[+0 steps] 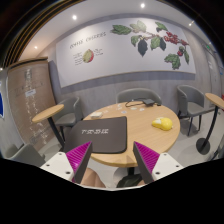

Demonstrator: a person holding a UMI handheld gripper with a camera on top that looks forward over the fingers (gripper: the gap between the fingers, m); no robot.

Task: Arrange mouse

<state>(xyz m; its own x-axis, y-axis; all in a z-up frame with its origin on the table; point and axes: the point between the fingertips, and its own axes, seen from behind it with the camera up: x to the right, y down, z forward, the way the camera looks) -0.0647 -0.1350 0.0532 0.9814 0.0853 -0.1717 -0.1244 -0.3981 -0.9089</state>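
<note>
A yellow mouse (162, 123) lies on the round wooden table (140, 146), toward its right side. A dark grey mouse pad (103, 131) with pale lettering lies on the table's left half, just beyond my fingers. My gripper (113, 160) is open and empty, held above the near edge of the table. Its magenta pads (80, 156) stand wide apart. The mouse is ahead and to the right of the right finger, well apart from it.
Grey chairs (137, 98) stand round the table, one at the right (192, 104) and one at the left (68, 108). A smaller wooden side table (47, 112) is at the left. A white wall with a fruit mural (150, 40) is behind. The table's dark base (128, 182) shows below.
</note>
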